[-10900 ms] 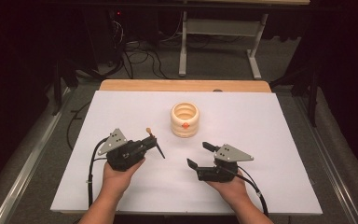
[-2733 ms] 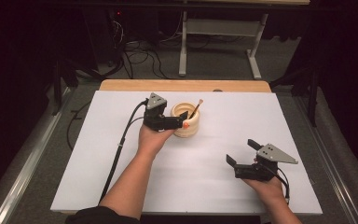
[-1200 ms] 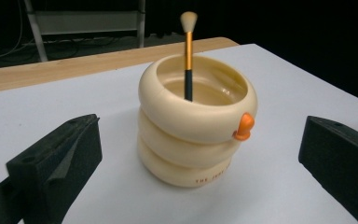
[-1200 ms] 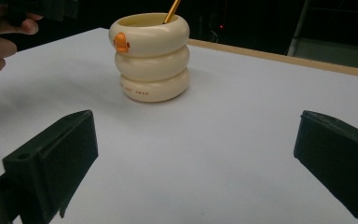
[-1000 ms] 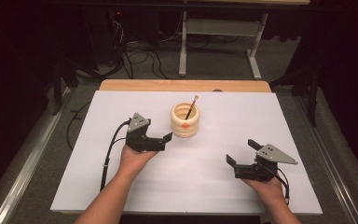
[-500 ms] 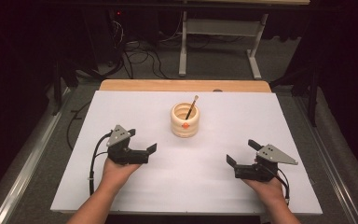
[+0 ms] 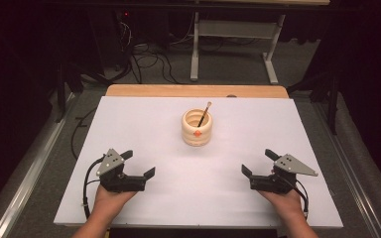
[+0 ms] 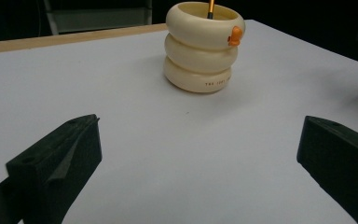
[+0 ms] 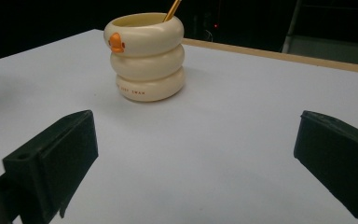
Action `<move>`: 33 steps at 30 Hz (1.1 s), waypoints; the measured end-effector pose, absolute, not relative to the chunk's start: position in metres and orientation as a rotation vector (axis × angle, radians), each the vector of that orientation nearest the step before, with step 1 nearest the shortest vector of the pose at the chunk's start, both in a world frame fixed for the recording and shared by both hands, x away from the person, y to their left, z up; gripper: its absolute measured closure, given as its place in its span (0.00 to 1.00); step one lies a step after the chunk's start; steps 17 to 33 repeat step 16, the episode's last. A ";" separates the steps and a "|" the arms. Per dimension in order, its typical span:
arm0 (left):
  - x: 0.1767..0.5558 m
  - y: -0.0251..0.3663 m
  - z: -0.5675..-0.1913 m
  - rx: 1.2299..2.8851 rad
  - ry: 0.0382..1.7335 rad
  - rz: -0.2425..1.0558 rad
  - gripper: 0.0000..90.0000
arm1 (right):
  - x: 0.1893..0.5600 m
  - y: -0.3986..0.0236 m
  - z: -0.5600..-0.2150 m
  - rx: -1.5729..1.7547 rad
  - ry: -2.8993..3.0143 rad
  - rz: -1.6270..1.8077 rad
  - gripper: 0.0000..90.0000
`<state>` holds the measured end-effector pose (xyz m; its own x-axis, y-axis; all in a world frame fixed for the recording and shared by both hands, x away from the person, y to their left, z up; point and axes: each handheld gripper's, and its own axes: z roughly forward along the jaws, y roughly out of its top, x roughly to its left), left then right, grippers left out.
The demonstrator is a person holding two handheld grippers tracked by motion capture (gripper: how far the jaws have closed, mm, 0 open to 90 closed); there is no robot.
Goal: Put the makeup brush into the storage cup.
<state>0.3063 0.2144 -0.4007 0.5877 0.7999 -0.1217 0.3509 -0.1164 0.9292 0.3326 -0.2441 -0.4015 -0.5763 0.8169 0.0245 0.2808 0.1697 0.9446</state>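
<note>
A cream holder made of three stacked rings, with a small orange beak on its front, stands upright at the middle back of the white table. A thin orange-brown stick leans inside it, its tip pointing up and to the right. My left gripper rests at the front left, open and holding nothing. My right gripper rests at the front right, also open. The left gripper view looks between wide-apart jaws at the holder and stick. The right gripper view has the holder and stick ahead.
A wooden strip runs along the table's far edge. Beyond it on the dark floor lie cables and the legs of a metal frame. A rail runs along the left of the table.
The left gripper carried the stick to the holder, left it inside, then drew back to the front left and stands open. The right gripper shifted right early on and has stayed still since.
</note>
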 end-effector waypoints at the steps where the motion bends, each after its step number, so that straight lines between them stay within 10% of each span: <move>1: 0.306 0.215 -0.401 1.715 0.959 0.511 0.00 | 0.333 -0.244 -0.402 1.034 1.950 1.405 0.01; 33: 0.309 0.216 -0.402 1.708 0.962 0.522 0.00 | 0.331 -0.248 -0.400 1.048 1.925 1.398 0.01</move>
